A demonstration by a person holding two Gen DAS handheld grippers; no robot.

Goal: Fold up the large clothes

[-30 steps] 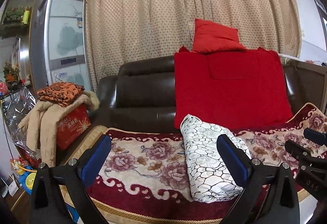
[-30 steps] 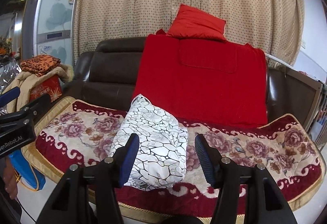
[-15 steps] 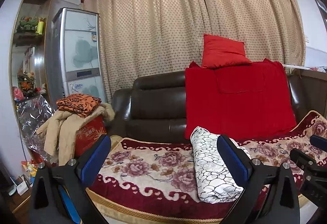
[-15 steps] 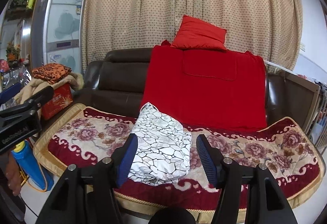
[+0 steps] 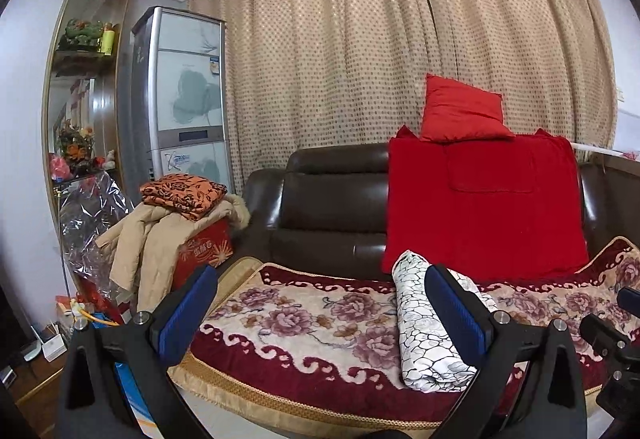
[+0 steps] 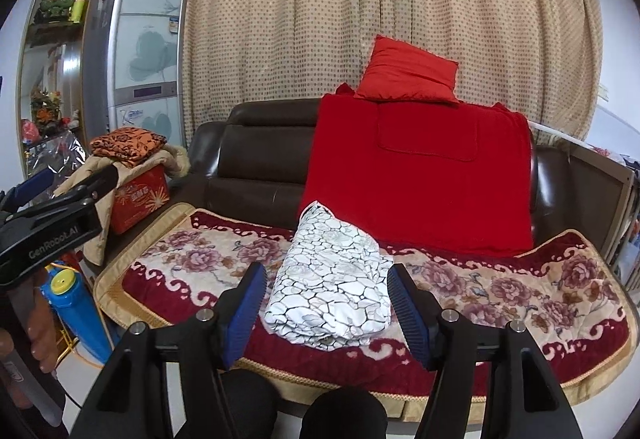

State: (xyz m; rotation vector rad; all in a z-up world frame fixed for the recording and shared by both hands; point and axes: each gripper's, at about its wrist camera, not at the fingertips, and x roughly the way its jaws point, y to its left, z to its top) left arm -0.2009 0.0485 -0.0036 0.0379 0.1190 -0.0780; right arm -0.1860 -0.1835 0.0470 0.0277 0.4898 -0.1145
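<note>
- Brown leather sofa (image 6: 256, 163) fills the middle of my view, its seat covered by a floral blanket (image 6: 500, 291) in cream and dark red with a gold fringe along the front edge.
- I see the folded garment (image 6: 336, 279), white with a black crackle print, lying on that blanket near the front edge, just left of the seat's middle.
- My right tool (image 6: 326, 309) hangs in front of the sofa with its blue pads spread; the garment shows between them but neither pad touches it.
- My left tool (image 5: 320, 309) is also spread wide and grips nothing; it sits off to the garment's left.
- A red throw (image 6: 420, 175) drapes over the sofa back, and a red cushion (image 6: 408, 73) rests on top of it.
- Behind everything hangs a beige dotted curtain (image 5: 400, 51) with dark red bands.
- To the left I see a tall silver refrigerator (image 5: 184, 99) and a red box (image 5: 204, 243) carrying a tan coat (image 5: 152, 239) and an orange patterned cloth (image 5: 182, 193).
- A blue bottle (image 6: 76, 303) with a yellow cap stands on the floor at the sofa's left corner.
</note>
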